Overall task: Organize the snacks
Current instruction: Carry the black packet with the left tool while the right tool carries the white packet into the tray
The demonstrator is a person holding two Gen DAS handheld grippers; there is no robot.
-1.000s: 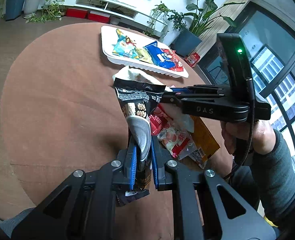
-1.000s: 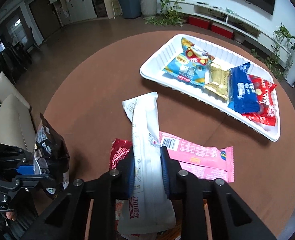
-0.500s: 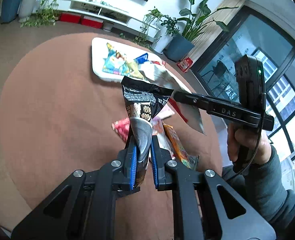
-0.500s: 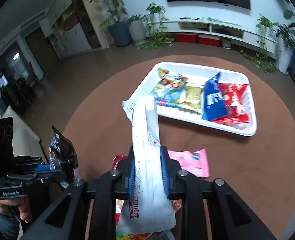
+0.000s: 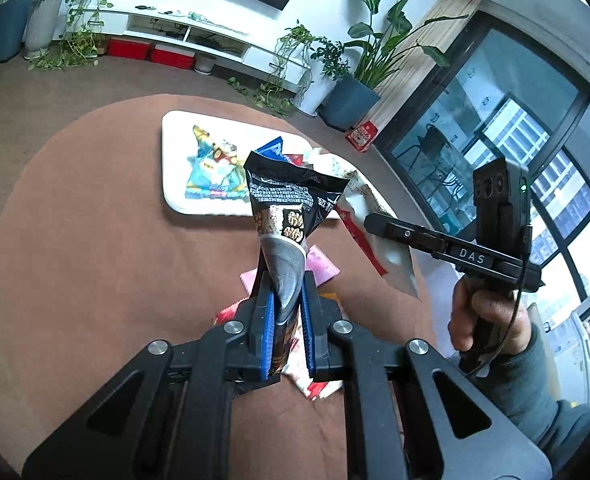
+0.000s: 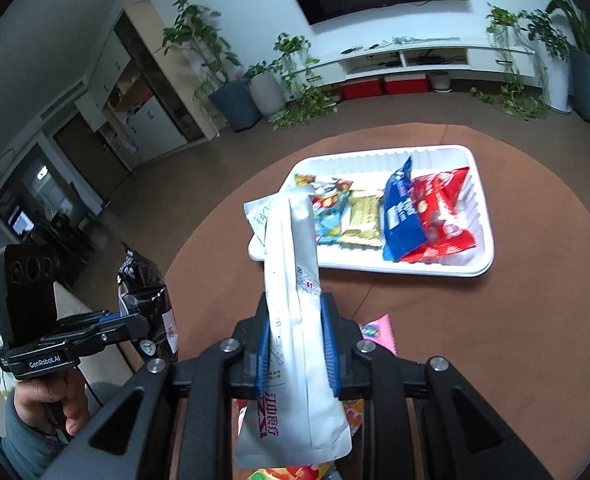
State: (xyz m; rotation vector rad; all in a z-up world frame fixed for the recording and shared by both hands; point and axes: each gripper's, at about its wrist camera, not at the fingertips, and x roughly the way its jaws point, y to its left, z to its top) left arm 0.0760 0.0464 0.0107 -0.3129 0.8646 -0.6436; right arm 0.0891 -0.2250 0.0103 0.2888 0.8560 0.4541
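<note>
Living-room backdrop w/ potted plants and a TV wall, round brown tabletop [image 6: 515, 320] centre stage. Left side first: left claw [image 5: 286, 304] clamped tight on the crinkly black foil snack bag [image 5: 291, 216], bag standing up out of the blue pads and well clear of the tabletop. A sec ago both packets were low, right over the loose pile; now they're lifted and carried fwd, tray bigger in both views, so we're in the transport leg, not the pick. Moving right: right claw [image 6: 297, 340] pinched on the long white plastic snack pouch [image 6: 295, 280], pouch tip overlapping the near-left corner of the white ribbed tray [image 6: 483, 240] in view, but it looks to be above it, not touching. Tray already holds four packets, blue and red ones at its right end. Pink wrapper [image 6: 377, 330] plus a few others remain on the tabletop below the claws. My read: two drops coming, then more pickups.
</note>
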